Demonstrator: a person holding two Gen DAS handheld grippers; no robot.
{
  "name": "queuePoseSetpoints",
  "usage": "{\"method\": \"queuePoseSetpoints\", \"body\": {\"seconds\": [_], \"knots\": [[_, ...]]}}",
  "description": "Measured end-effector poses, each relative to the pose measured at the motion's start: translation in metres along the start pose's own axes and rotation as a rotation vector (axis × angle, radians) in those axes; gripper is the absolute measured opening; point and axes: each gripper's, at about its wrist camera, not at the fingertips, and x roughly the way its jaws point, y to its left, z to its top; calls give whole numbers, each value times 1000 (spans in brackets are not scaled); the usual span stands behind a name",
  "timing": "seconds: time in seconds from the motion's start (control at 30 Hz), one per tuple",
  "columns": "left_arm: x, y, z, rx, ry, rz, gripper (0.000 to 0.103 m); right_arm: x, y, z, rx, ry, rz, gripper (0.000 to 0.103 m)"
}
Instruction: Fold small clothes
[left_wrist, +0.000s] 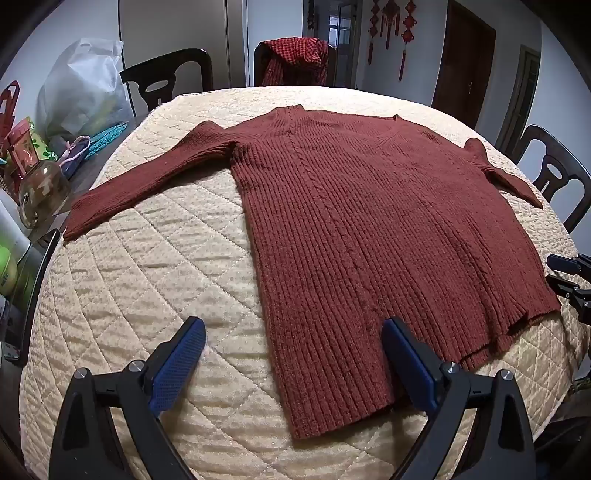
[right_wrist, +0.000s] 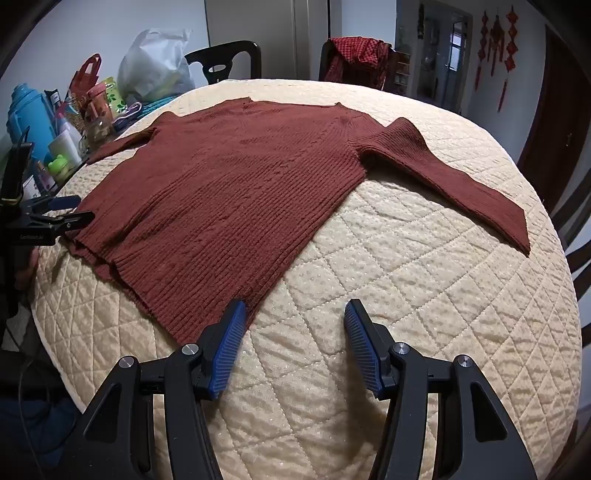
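A rust-red ribbed sweater (left_wrist: 369, 229) is spread flat, sleeves out, on the quilted cream table (left_wrist: 155, 266). The left gripper (left_wrist: 293, 326) is held wide at the hem's left corner, nothing clamped. The right gripper (right_wrist: 293, 308) is likewise spread, empty, at the hem's right corner.

Only one marking could be made out: small pale lettering on the black body of the left gripper (right_wrist: 55, 214), at the left edge of the right wrist view, too blurred to read with certainty.
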Motion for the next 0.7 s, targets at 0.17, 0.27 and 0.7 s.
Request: {"method": "queuePoseSetpoints", "body": {"seconds": [0.17, 0.27, 0.7], "knots": [[0, 0, 0, 3, -4, 0, 98, 0, 0, 0, 1, 1, 2, 56], [0, -1, 1, 5, -5, 3, 98, 0, 0, 0, 2, 4, 3, 56], [-3, -3, 3, 5, -8, 5, 98, 0, 0, 0, 3, 5, 4, 56]]}}
